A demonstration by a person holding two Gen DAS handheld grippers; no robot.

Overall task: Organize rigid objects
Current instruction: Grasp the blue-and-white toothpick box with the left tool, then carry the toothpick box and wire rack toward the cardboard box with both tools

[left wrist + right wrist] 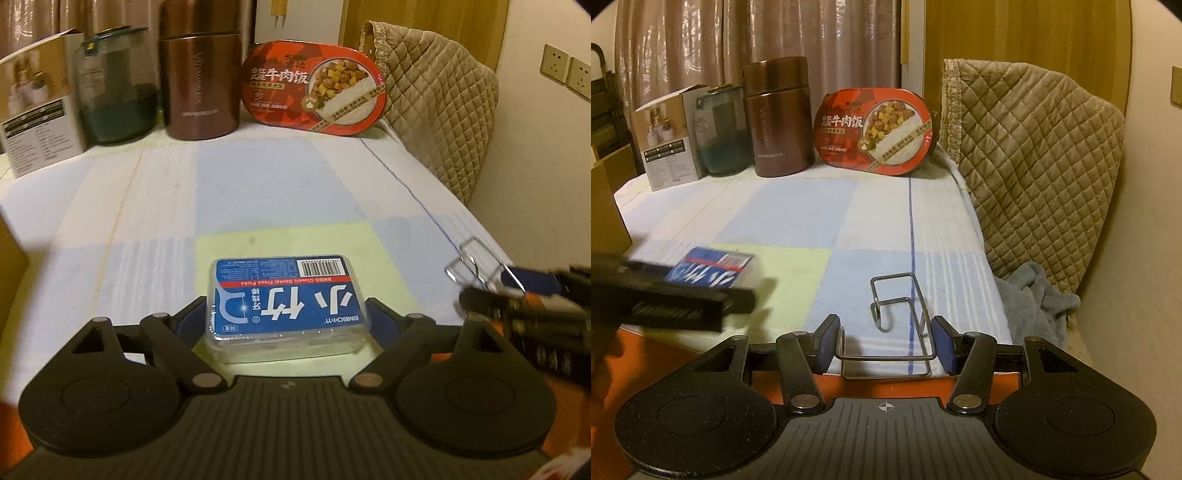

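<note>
A clear dental floss pick box with a blue label point(286, 301) lies on the checked cloth, and my left gripper point(286, 314) is shut on its two sides. It also shows in the right wrist view point(713, 267), behind the blurred left gripper. My right gripper point(886, 341) is shut on a bent metal wire hook point(894, 317), its blue pads point(943, 343) pressed against the wire's sides. In the left wrist view the wire hook point(476, 266) and the right gripper show at the right edge.
At the back of the table stand a printed carton point(668, 144), a glass jar point(720, 133), a brown thermos point(777, 118) and a red beef-rice meal box point(875, 133). A quilted cover point(1034, 155) and a grey cloth point(1034, 299) lie to the right. A cardboard box point(605, 210) is at left.
</note>
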